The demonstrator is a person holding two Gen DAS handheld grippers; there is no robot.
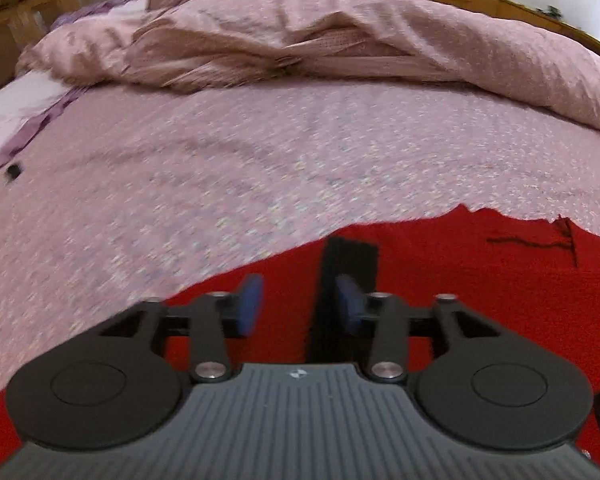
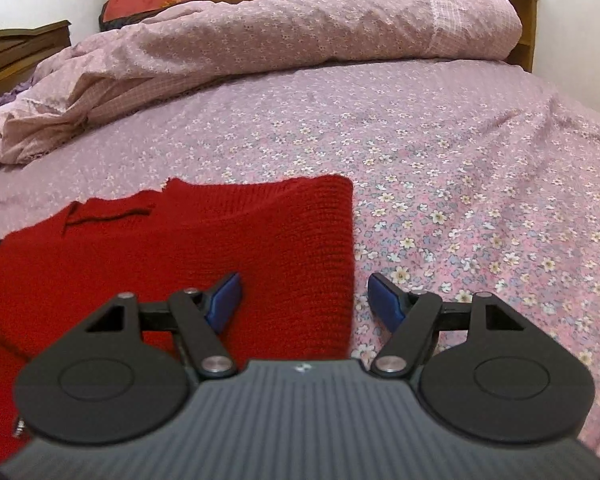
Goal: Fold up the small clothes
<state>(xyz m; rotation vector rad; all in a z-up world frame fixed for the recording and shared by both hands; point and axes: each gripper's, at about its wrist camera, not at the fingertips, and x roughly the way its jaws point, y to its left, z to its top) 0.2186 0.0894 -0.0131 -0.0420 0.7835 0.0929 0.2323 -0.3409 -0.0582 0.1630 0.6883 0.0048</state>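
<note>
A red knitted garment [image 2: 228,240] lies flat on the flowered bedsheet [image 2: 460,168], its ribbed folded edge toward the right. In the left wrist view the same red garment [image 1: 460,264] fills the lower part, with a black strip [image 1: 350,258] running across it. My left gripper [image 1: 300,304] hovers over the red knit, open, the black strip just beside its right blue pad [image 1: 350,306]; nothing is pinched. My right gripper [image 2: 305,300] is open wide and straddles the garment's right edge: its left pad [image 2: 224,300] is over the knit, its right pad [image 2: 386,300] over the sheet.
A crumpled pink duvet [image 2: 260,36] is heaped along the far side of the bed, in front of a wooden headboard [image 2: 524,44]. A purple-trimmed pillow [image 1: 16,120] lies at the left. A small dark object [image 1: 13,171] sits on the sheet at the left.
</note>
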